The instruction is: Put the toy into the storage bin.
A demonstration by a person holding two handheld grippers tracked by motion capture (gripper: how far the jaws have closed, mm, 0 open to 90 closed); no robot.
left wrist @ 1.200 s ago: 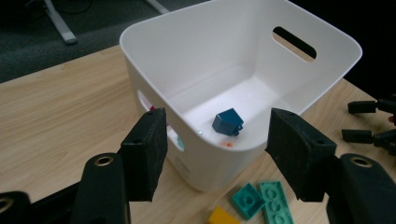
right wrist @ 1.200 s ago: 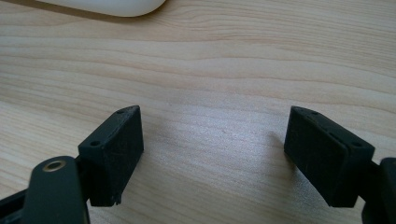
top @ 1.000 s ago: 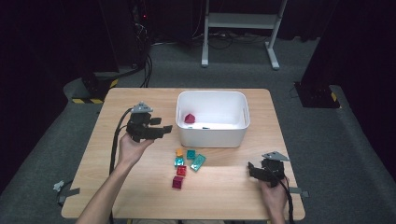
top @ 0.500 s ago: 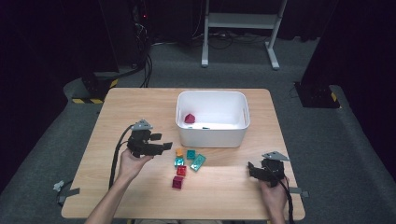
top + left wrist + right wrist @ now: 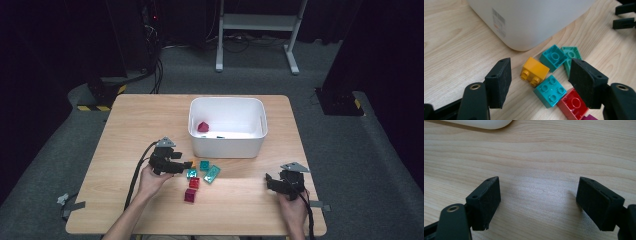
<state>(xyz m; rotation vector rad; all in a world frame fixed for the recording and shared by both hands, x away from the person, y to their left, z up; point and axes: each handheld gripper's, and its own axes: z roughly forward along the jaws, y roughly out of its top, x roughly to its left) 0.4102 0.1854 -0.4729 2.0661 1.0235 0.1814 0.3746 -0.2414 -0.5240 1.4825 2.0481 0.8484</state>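
Several toy bricks lie in a cluster on the wooden table (image 5: 125, 125) in front of a white bin (image 5: 227, 142). My left gripper (image 5: 186, 165) hangs low at the cluster's left, open, its jaws having just closed a little. In the left gripper view an orange brick (image 5: 535, 70) and a teal brick (image 5: 550, 91) lie between the pads (image 5: 499, 82) without touching them. A red brick (image 5: 572, 103), a second teal brick (image 5: 553, 57) and a green sloped piece (image 5: 572, 53) lie close by. My right gripper (image 5: 270, 181) rests open near the front right, over bare wood (image 5: 537, 202).
A dark red piece (image 5: 202, 126) lies inside the bin. A magenta brick (image 5: 190, 195) sits nearest the front edge. The bin's wall (image 5: 534, 20) rises just beyond the bricks. Cables trail from both grippers toward the person.
My left gripper has come down and toward the front, from beside the bin's left end to the brick cluster. The right gripper has stayed where it was.
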